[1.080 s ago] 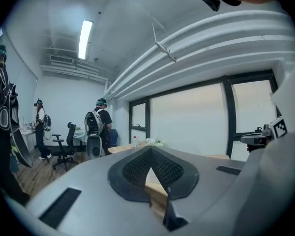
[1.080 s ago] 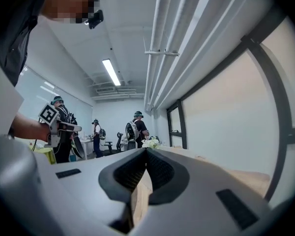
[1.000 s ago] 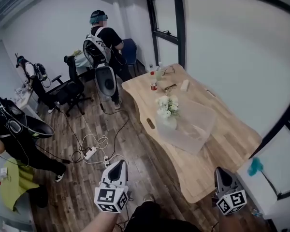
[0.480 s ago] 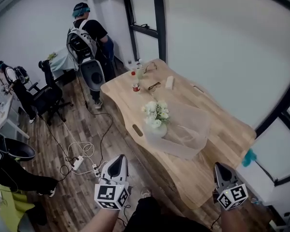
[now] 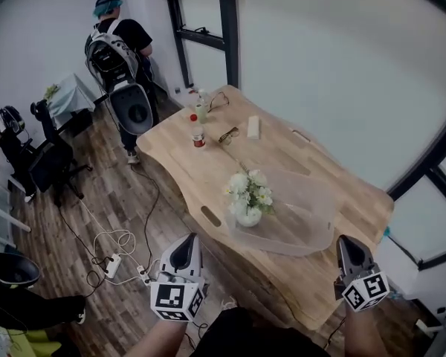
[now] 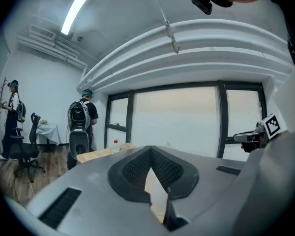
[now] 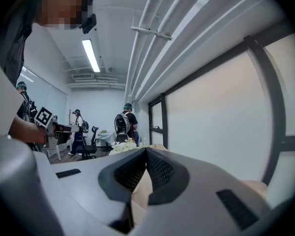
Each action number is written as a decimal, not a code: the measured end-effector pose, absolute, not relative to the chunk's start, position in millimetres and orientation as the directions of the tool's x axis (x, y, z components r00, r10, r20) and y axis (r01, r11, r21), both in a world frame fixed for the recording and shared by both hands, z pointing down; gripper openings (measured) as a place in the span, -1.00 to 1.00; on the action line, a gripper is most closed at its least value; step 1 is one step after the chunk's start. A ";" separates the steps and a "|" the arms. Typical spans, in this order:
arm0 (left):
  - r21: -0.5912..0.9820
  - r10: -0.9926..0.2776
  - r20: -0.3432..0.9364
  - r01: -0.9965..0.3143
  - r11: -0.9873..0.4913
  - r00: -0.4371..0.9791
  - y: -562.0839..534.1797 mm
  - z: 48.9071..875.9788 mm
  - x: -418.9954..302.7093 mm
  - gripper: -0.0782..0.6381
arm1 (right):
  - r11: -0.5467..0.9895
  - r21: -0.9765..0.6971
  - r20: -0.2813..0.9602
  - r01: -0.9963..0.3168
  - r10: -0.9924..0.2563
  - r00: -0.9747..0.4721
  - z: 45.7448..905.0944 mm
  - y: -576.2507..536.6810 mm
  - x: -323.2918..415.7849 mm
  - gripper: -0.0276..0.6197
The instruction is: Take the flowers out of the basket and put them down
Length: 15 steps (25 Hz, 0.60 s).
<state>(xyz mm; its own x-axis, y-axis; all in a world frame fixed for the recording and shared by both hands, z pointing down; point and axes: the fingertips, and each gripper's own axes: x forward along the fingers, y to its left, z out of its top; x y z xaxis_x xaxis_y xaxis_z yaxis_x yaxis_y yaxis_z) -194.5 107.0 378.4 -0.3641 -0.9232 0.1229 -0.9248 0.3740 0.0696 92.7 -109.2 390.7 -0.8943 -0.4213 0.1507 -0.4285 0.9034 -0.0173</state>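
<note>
White flowers point(image 5: 250, 192) stand in a small white vase inside a clear plastic basket point(image 5: 306, 216) in the middle of the light wooden table point(image 5: 201, 171). My left gripper point(image 5: 183, 247) is shut and empty, held over the floor short of the table's near edge. My right gripper point(image 5: 348, 244) hovers over the table's near right corner, right of the basket, also shut with nothing in it. In the left gripper view my left gripper point(image 6: 150, 154) points level at the table point(image 6: 95, 155). Past my right gripper point(image 7: 146, 154) in its own view, the flowers point(image 7: 121, 147) show.
At the table's far end are a red-capped bottle point(image 5: 198, 137), glasses point(image 5: 228, 134) and a white block point(image 5: 253, 127). A person with a backpack point(image 5: 116, 49) stands beyond it. An office chair point(image 5: 50, 157) and cables with a power strip point(image 5: 111, 263) lie on the floor at left.
Both grippers have moved toward the table, which now sits nearer and more central in the head view. The flowers and basket have kept their place on the table. Both grippers stay shut.
</note>
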 end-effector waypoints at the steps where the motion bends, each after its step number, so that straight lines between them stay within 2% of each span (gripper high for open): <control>1: 0.072 -0.927 0.121 -0.928 0.364 -0.355 104.2 379.7 -203.3 -0.77 | 0.898 -0.008 0.151 -0.441 -0.434 -0.888 389.1 -113.8 85.0 -0.85; 6: 0.085 -0.941 0.115 -0.940 0.329 -0.319 88.4 385.4 -248.5 -0.77 | 0.883 0.099 0.161 -0.459 -0.470 -0.868 381.6 -116.7 38.3 -0.85; 15: 0.108 -0.961 0.117 -0.959 0.263 -0.250 53.1 398.0 -274.2 -0.77 | 0.902 0.088 0.168 -0.422 -0.431 -0.887 375.6 -110.8 2.9 -0.85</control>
